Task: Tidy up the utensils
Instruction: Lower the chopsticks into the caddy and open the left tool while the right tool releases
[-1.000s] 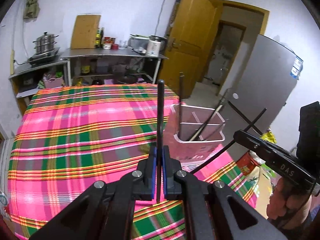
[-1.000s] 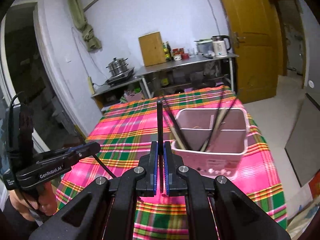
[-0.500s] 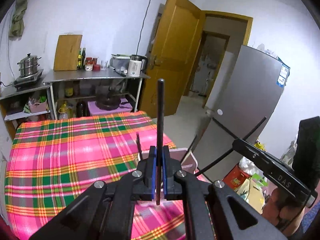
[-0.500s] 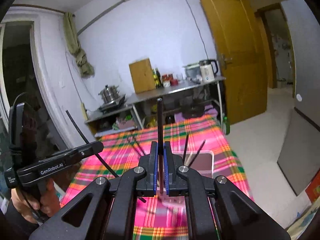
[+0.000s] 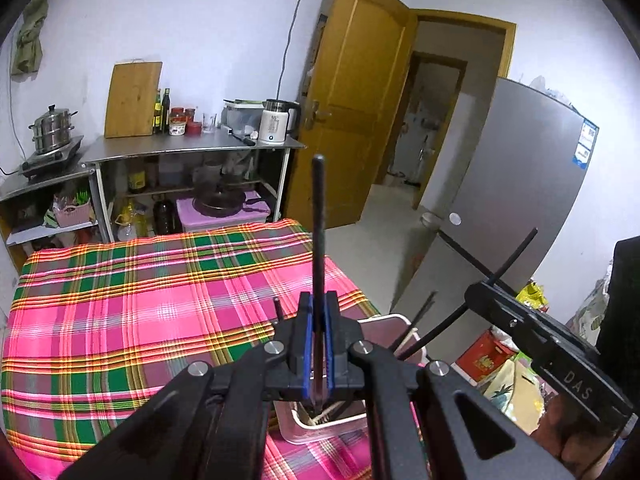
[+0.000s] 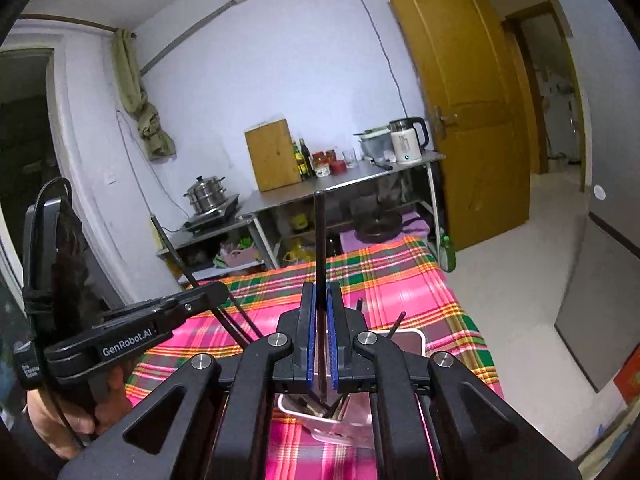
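Observation:
In the left wrist view my left gripper [image 5: 318, 308] is shut on a black chopstick [image 5: 318, 232] that stands upright between the blue pads. Below it sits the pink utensil holder [image 5: 396, 320] with several chopsticks [image 5: 418, 318] leaning inside. My right gripper [image 5: 478, 294] comes in from the right, shut on another black chopstick [image 5: 516, 256]. In the right wrist view that right gripper [image 6: 321, 300] clamps its upright black chopstick [image 6: 320, 236] above the pink holder [image 6: 412, 338]. The left gripper [image 6: 212, 292] shows at the left with its slanted chopstick [image 6: 180, 260].
The holder stands near the right end of a table under a pink and green plaid cloth [image 5: 120, 320]. Behind it are metal shelves [image 5: 192, 148] with a kettle, bottles, a cutting board and a steamer pot. A yellow door [image 5: 360, 120] and a grey fridge [image 5: 520, 184] are on the right.
Both grippers have risen and drawn back with their chopsticks. The pink holder has slid from mid-frame down under the fingers, and more wall and door shows.

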`<action>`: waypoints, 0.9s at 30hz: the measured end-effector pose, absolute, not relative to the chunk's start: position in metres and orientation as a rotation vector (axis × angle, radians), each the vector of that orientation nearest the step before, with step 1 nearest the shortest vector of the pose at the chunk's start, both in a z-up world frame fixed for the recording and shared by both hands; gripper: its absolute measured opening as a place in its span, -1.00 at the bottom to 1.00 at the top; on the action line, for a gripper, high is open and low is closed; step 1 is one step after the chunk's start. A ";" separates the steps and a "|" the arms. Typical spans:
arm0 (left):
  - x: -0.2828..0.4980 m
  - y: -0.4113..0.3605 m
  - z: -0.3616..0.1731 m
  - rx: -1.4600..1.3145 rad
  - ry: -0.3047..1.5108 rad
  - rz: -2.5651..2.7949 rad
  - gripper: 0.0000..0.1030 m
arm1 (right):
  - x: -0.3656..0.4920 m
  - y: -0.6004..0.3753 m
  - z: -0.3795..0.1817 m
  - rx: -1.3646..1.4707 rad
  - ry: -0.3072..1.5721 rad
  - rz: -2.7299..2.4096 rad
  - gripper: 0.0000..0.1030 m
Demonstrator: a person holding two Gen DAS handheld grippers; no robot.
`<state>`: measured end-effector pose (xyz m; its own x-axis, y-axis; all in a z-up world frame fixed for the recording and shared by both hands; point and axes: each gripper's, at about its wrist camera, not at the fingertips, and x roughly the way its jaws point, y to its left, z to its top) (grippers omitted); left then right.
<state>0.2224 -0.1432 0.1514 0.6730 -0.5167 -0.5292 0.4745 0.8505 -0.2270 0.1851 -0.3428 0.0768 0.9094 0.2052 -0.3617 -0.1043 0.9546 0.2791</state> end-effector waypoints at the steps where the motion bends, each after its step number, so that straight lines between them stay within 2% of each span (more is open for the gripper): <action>1: 0.224 -0.144 0.148 -0.070 0.620 -0.558 -0.89 | 0.187 -0.343 0.074 0.261 0.402 0.162 -0.90; 13: 0.231 -0.154 0.106 -0.022 0.666 -0.570 -0.89 | 0.202 -0.339 0.034 0.251 0.475 0.145 -0.90; 20: 0.230 -0.154 0.103 -0.018 0.663 -0.574 -0.88 | 0.208 -0.337 0.020 0.244 0.522 0.148 -0.90; 22: 0.229 -0.156 0.104 -0.008 0.664 -0.576 -0.82 | 0.209 -0.337 0.020 0.249 0.527 0.151 -0.90; 27: 0.220 -0.159 0.112 0.007 0.638 -0.587 -0.32 | 0.207 -0.337 0.026 0.232 0.542 0.146 -0.86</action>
